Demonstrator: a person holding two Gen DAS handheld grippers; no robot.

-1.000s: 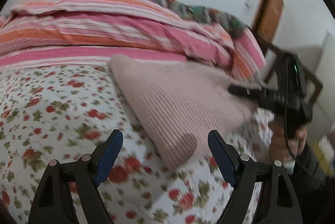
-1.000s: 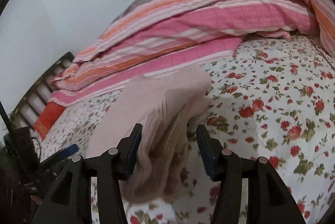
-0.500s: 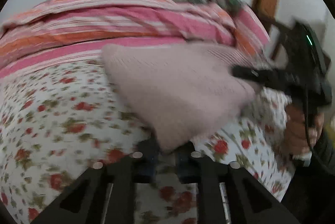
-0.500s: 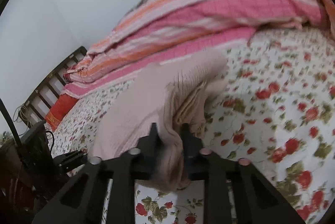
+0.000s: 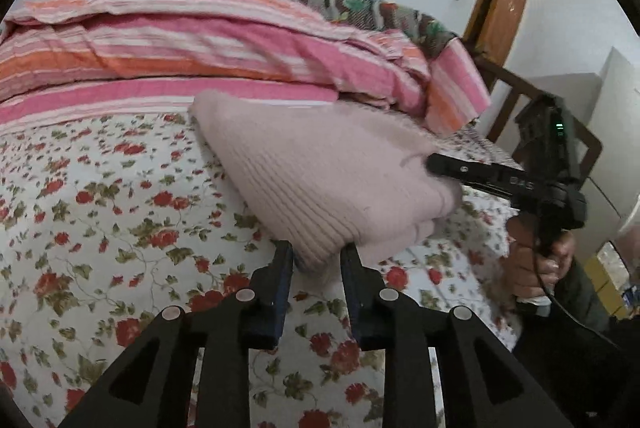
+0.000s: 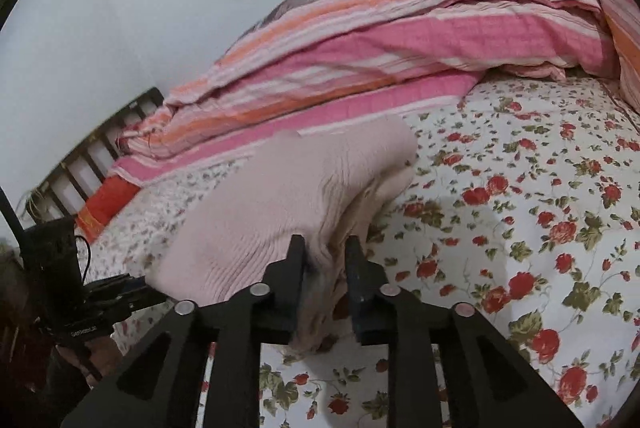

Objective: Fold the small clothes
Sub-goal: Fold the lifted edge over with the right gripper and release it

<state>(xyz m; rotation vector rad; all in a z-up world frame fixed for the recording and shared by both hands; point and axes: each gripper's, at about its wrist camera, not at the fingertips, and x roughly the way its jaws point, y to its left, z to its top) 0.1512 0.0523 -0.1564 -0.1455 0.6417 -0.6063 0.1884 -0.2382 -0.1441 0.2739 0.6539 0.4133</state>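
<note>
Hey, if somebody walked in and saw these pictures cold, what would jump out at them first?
First the pale pink knitted garment, bunched in the middle of the floral bedsheet. The left gripper pinches its near corner, and the right gripper pinches its edge from the other side. Behind it, a pink and orange striped quilt is piled along the wall side of the bed.

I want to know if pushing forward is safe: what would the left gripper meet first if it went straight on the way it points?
The pink knit garment: the left gripper already has a corner of it between its pads, so it would just push into the fabric, probably bunching it.
</note>
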